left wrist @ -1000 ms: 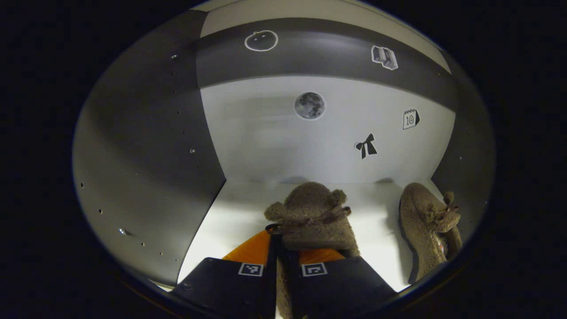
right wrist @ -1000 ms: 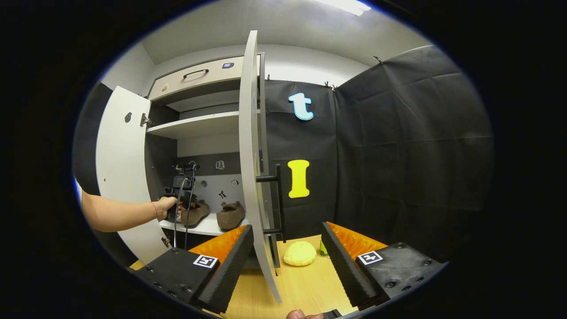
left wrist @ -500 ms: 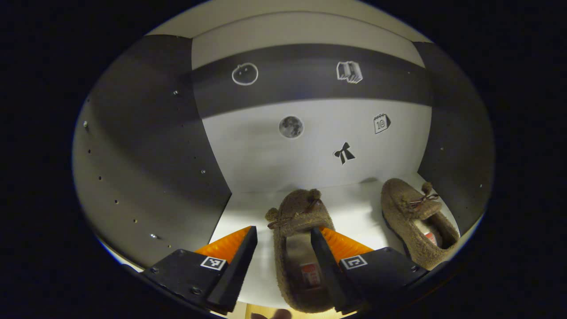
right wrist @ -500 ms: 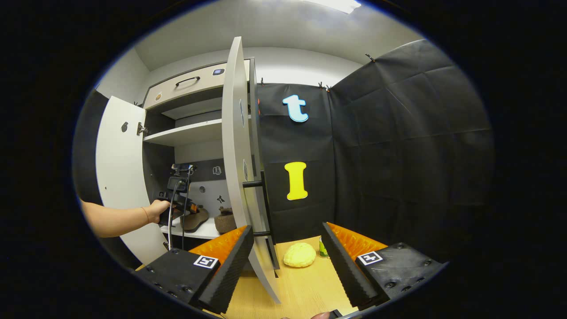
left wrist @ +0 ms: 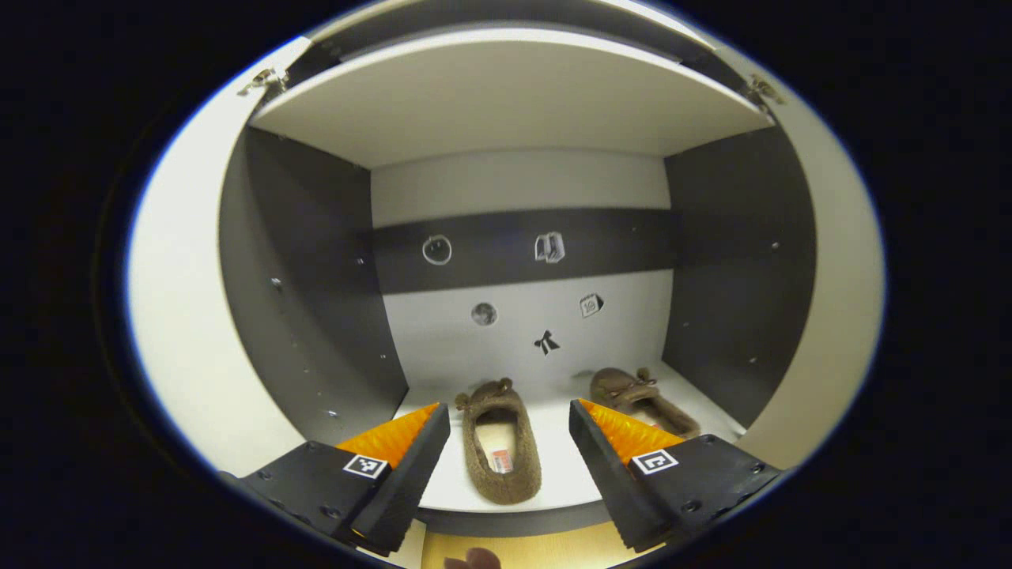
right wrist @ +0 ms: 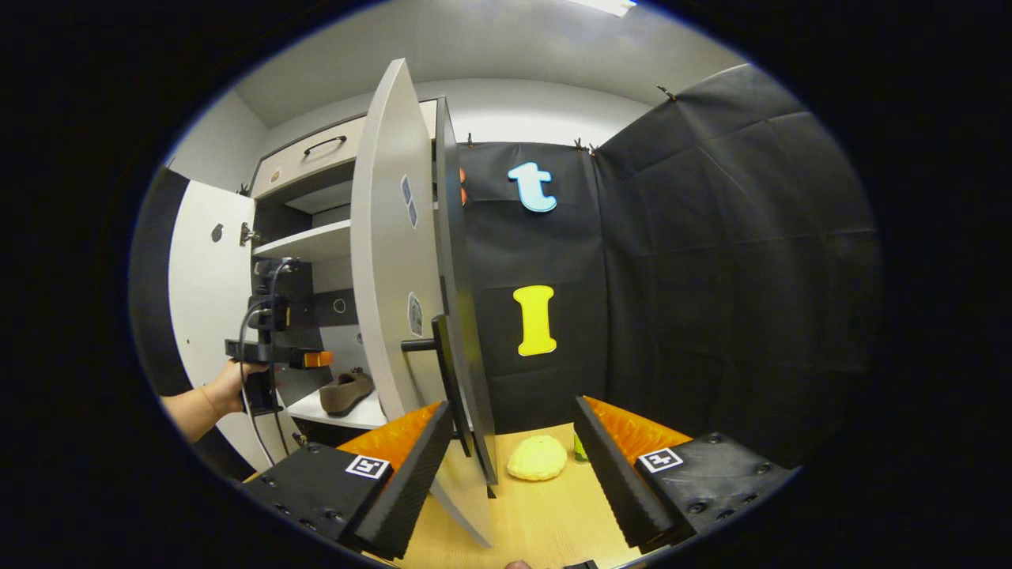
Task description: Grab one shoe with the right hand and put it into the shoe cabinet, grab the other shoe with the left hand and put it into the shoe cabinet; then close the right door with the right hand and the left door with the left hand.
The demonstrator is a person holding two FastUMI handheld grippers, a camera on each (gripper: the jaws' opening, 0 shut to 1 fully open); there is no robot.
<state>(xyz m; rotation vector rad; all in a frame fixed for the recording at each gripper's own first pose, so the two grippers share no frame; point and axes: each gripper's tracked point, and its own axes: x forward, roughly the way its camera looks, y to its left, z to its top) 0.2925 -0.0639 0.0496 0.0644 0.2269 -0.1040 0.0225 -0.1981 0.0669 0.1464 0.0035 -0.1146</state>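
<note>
Two brown fuzzy shoes stand side by side on the white shelf [left wrist: 557, 474] inside the shoe cabinet, the left shoe [left wrist: 500, 446] nearer and the right shoe [left wrist: 642, 399] farther back. My left gripper [left wrist: 507, 411] is open in front of the shelf's edge, with nothing between its fingers. In the right gripper view a hand holds the left gripper [right wrist: 269, 356] before the cabinet, where one shoe [right wrist: 346, 391] shows. My right gripper [right wrist: 512, 407] is open and holds nothing, just right of the right door [right wrist: 395, 276] and its dark handle [right wrist: 451, 379].
Left door [right wrist: 202, 316] stands wide open. A second shelf [left wrist: 506, 95] roofs the shoe compartment. On the wooden table [right wrist: 553, 521] lie a yellow lumpy object [right wrist: 538, 458] and a small green thing [right wrist: 579, 450]. Black cloth walls close the right side.
My left gripper opened, let go of the left shoe on the shelf and drew back out of the cabinet. The right door now shows more of its face and hides the right shoe.
</note>
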